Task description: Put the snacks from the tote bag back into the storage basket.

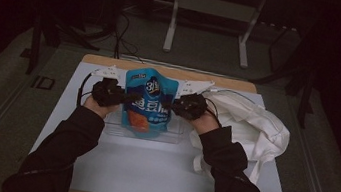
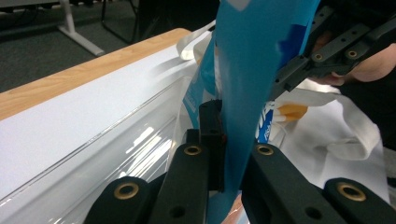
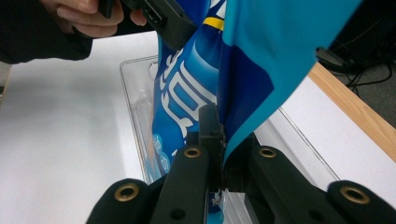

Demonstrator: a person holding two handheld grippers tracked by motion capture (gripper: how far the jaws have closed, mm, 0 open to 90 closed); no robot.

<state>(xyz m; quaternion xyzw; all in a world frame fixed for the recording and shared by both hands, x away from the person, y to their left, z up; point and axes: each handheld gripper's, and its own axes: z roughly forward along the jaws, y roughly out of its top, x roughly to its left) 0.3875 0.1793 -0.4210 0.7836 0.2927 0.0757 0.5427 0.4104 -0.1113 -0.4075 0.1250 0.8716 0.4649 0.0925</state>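
Bench (image 1: 147,173): wood-edged, covered by a white sheet.
Clear tray (image 1: 113,129): at centre.
White cloth bag (image 1: 250,122): at 3 o'clock.

Left tongs (image 1: 130,98), right tongs (image 1: 170,104) clamped, facing inward

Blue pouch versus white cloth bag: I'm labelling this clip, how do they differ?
The blue pouch is held upright above the clear tray; the white cloth bag lies crumpled on the table. The pouch is glossy and printed; the bag is plain. Each hand-held gripper grips the pouch; none holds the bag.
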